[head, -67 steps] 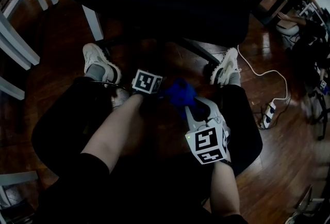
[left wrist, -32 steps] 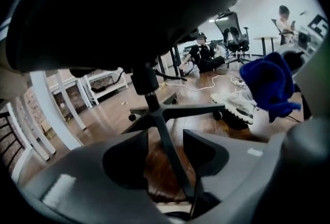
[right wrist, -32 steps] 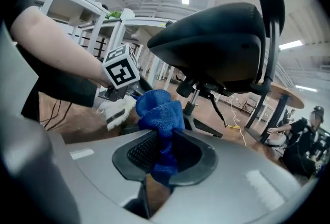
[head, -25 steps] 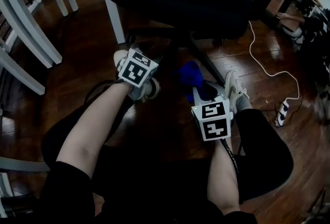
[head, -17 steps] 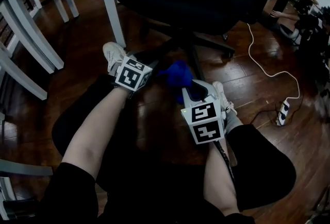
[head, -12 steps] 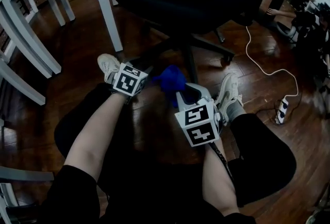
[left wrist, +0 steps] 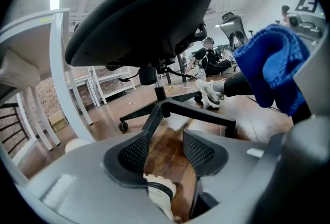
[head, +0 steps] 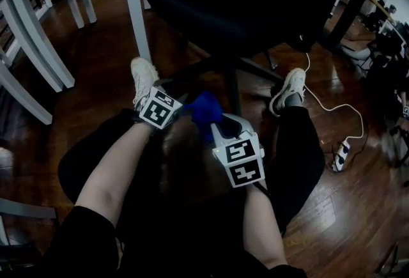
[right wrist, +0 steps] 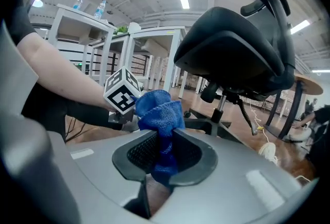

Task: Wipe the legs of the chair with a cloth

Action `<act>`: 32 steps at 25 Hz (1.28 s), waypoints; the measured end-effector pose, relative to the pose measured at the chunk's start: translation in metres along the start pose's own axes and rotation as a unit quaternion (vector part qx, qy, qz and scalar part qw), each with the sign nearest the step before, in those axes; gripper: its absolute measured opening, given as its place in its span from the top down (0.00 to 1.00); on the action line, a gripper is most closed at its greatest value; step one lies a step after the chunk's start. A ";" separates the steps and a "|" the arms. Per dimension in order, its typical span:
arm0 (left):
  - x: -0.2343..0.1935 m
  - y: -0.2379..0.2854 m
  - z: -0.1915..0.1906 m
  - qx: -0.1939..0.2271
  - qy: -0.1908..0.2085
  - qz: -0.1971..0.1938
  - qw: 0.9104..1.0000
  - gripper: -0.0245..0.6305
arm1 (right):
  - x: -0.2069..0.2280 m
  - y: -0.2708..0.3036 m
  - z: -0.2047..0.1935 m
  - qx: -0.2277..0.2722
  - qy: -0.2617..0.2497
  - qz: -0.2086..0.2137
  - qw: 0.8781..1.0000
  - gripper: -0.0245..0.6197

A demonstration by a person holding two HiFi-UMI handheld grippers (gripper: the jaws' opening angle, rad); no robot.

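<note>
The black office chair (head: 243, 2) stands ahead of me, its star base (head: 233, 78) on the wood floor. My right gripper (head: 209, 122) is shut on a blue cloth (head: 204, 110), bunched just short of the nearest chair leg. In the right gripper view the cloth (right wrist: 161, 112) hangs between the closed jaws of the right gripper (right wrist: 164, 148), with the chair's column (right wrist: 219, 107) behind. My left gripper (head: 177, 103) sits just left of the cloth. In its own view the left gripper (left wrist: 164, 141) is open on nothing, facing the base legs (left wrist: 198, 113), with the cloth (left wrist: 273, 66) at the right.
White table legs (head: 134, 8) stand to the left of the chair. My shoes (head: 144, 72) (head: 289, 88) flank the base. A white cable and power strip (head: 339, 154) lie on the floor at right. People sit in the background (left wrist: 209, 58).
The right gripper with the cloth has shifted left, closer to the left gripper. The left gripper has dropped lower. My right foot now sits out to the right of the chair base.
</note>
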State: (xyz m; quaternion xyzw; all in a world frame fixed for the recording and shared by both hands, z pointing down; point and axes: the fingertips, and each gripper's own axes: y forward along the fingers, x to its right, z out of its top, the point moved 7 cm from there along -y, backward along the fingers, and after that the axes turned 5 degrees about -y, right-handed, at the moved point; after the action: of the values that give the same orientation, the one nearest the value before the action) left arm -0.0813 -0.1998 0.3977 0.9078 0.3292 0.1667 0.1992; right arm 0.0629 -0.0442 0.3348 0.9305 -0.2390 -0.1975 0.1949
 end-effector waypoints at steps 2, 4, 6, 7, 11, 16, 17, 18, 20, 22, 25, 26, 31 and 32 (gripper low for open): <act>0.000 0.005 -0.001 0.005 -0.024 0.000 1.000 0.64 | 0.004 0.002 0.002 0.004 -0.002 -0.001 1.000 0.83; 0.000 0.010 -0.004 0.006 -0.037 -0.001 0.999 0.64 | 0.008 0.004 0.000 -0.001 -0.008 -0.005 1.000 0.83; 0.004 0.016 -0.010 -0.002 -0.028 -0.005 1.000 0.64 | 0.010 0.008 -0.005 -0.010 -0.009 -0.010 1.000 0.83; 0.007 0.019 -0.013 -0.006 -0.022 -0.009 1.000 0.64 | 0.012 0.010 -0.007 -0.014 -0.007 -0.012 1.000 0.83; 0.015 0.036 -0.021 -0.025 -0.026 -0.035 0.999 0.64 | 0.019 0.024 -0.012 -0.026 -0.003 -0.016 1.000 0.83; 0.039 0.062 -0.042 -0.055 -0.055 -0.085 0.993 0.64 | 0.028 0.039 -0.028 -0.056 -0.010 -0.020 0.998 0.83; 0.040 0.063 -0.045 -0.058 -0.059 -0.084 0.993 0.64 | 0.031 0.044 -0.031 -0.062 -0.012 -0.019 0.998 0.83; 0.041 0.063 -0.049 -0.061 -0.063 -0.083 0.993 0.63 | 0.034 0.050 -0.035 -0.068 -0.013 -0.017 0.997 0.83; 0.040 0.063 -0.058 -0.074 -0.062 -0.082 0.992 0.63 | 0.039 0.067 -0.040 -0.079 -0.017 -0.010 0.997 0.83; 0.037 0.061 -0.064 -0.083 -0.047 -0.084 0.992 0.63 | 0.047 0.085 -0.042 -0.088 -0.024 -0.012 0.996 0.83; 0.033 0.061 -0.065 -0.068 -0.052 -0.095 0.992 0.63 | 0.057 0.111 -0.040 -0.105 -0.045 -0.027 0.993 0.83; 0.032 0.062 -0.066 -0.061 -0.062 -0.097 0.992 0.63 | 0.060 0.120 -0.039 -0.109 -0.052 -0.029 0.992 0.83; 0.019 0.064 -0.066 -0.044 -0.040 -0.092 0.994 0.63 | 0.069 0.164 -0.033 -0.104 -0.108 -0.043 0.988 0.83; 0.016 0.064 -0.063 -0.037 -0.026 -0.092 0.995 0.63 | 0.073 0.174 -0.031 -0.106 -0.125 -0.050 0.985 0.83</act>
State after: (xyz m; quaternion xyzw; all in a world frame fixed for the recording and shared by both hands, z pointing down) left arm -0.0631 -0.2183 0.4845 0.8697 0.3997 0.1365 0.2554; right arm 0.0723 -0.2143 0.4207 0.8832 -0.1926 -0.3462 0.2511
